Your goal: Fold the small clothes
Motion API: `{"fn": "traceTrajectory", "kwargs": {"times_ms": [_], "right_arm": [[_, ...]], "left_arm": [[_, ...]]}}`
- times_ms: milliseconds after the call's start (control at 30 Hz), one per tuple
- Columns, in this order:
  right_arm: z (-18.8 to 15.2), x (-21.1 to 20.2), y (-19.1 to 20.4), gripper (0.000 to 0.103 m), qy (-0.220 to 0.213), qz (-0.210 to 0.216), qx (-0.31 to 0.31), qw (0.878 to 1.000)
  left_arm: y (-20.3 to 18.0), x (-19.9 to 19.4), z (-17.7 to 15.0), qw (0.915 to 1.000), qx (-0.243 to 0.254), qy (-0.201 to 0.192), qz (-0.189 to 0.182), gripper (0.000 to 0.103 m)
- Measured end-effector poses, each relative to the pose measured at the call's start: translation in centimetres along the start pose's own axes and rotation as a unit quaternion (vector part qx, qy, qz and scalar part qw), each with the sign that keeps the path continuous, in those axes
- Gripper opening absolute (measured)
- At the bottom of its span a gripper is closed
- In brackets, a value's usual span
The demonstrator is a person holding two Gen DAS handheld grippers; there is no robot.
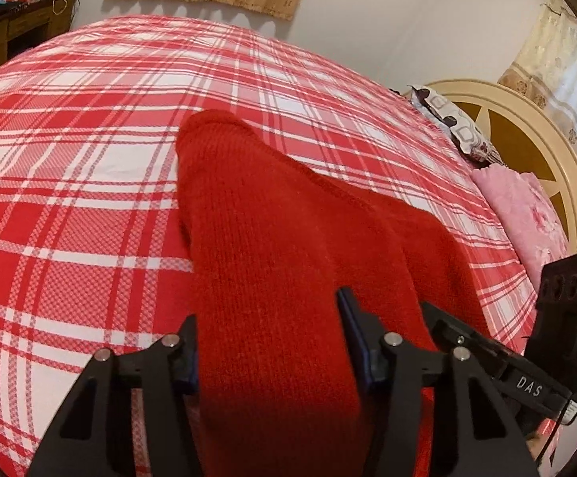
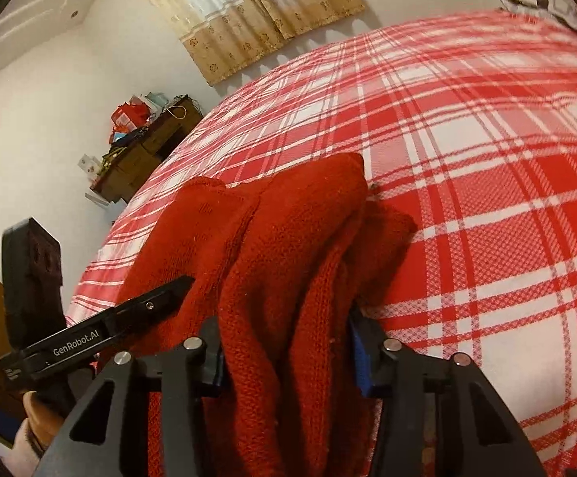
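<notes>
- Red knit garment (image 1: 272, 246) lies on the bed (image 1: 89, 167), over the red-and-white plaid sheet, stretching from the near edge toward the middle of the bed.
- Left gripper (image 1: 272, 342): jaws set either side of a broad band of the garment, fabric filling the gap between them; grasping the knit.
- Right gripper (image 2: 284, 342): jaws likewise clenched on the garment (image 2: 288, 238), here bunched into several thick folds that rise between the two sides.
- The far end of the garment, seen from the left wrist, is a rounded, ribbed tip resting flat on the sheet.
- Each gripper shows in the other's view, just beside the garment.
- Beyond the bed: headboard (image 1: 527, 127), with a pink blanket (image 1: 523, 210) and a patterned pillow (image 1: 451, 119) against it.
- Past the bed's far side, a cluttered wooden desk (image 2: 145, 155) and beige curtains (image 2: 248, 12) on the wall.
</notes>
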State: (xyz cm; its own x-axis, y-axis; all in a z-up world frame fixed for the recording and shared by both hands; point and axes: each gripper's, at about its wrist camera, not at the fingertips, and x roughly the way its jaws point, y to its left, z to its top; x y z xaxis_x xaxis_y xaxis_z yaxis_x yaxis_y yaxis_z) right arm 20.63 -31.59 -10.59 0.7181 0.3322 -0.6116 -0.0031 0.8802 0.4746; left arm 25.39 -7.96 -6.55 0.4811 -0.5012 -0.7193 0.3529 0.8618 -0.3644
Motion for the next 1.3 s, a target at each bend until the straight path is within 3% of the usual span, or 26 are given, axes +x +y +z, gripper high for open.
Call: {"fn": "traceTrajectory", "kwargs": {"times_ms": [233, 467, 867, 1300], "right_arm": [[-0.3, -1.0, 1.8, 0.040, -0.015, -0.052, -0.016, 0.998], [-2.2, -3.7, 4.3, 0.039, -0.035, -0.065, -0.008, 0.997], [-3.6, -4.9, 10.1, 0.039, -0.048, -0.038, -0.028, 0.998], [-4.6, -2.2, 18.2, 0.039, -0.028, 0.004, -0.071, 0.997]], "left_arm": [[-1.3, -0.4, 0.2, 0.9990, 0.023, 0.001, 0.038, 0.046], [-2.3, -2.6, -0.7, 0.9963, 0.052, 0.000, 0.068, 0.044], [-0.9, -7.3, -2.0, 0.9915, 0.059, -0.033, 0.111, 0.044], [5.3, -12.0, -3.0, 0.9885, -0.001, -0.060, 0.139, 0.044]]}}
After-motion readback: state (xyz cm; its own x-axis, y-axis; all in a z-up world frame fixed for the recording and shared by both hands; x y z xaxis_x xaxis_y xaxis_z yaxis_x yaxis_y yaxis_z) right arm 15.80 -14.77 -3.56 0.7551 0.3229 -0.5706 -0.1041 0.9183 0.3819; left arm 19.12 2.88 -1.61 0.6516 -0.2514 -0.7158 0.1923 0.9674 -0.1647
